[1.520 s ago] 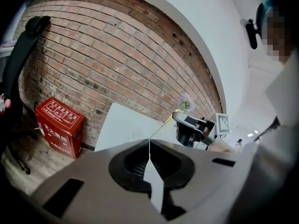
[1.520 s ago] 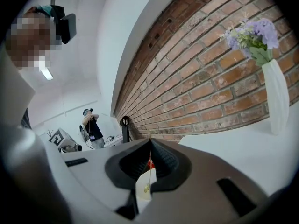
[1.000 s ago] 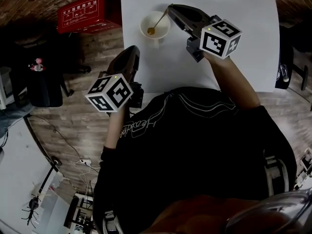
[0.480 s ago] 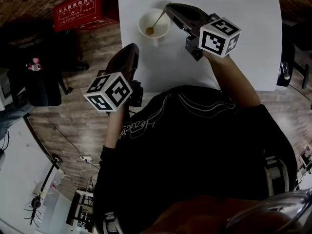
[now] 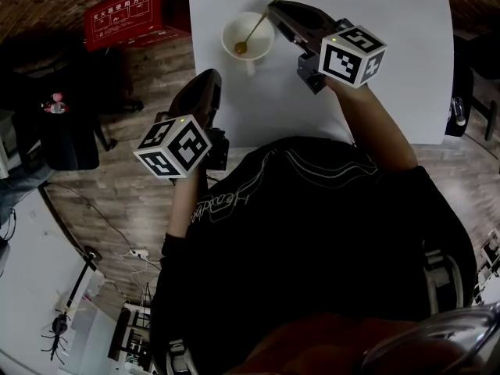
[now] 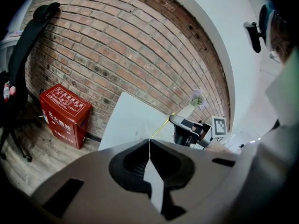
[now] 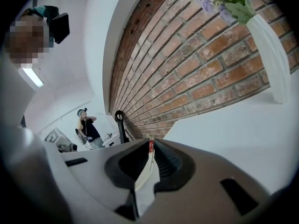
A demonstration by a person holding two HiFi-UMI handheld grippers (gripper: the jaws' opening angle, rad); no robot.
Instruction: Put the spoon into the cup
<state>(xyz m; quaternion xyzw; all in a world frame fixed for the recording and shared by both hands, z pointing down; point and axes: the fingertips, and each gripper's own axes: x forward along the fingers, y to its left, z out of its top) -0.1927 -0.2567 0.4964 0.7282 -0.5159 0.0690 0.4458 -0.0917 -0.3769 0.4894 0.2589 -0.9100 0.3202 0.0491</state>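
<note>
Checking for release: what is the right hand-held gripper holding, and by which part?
The right hand-held gripper holds the spoon by its handle's end; the bowl is inside the cup.

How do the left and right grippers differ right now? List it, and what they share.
The right gripper is shut on the spoon, whose bowl lies in the cup; the left gripper is shut on nothing. The right gripper reaches out over the white table; the left gripper hangs by its left edge, nearer the person. Both carry a marker cube.
</note>
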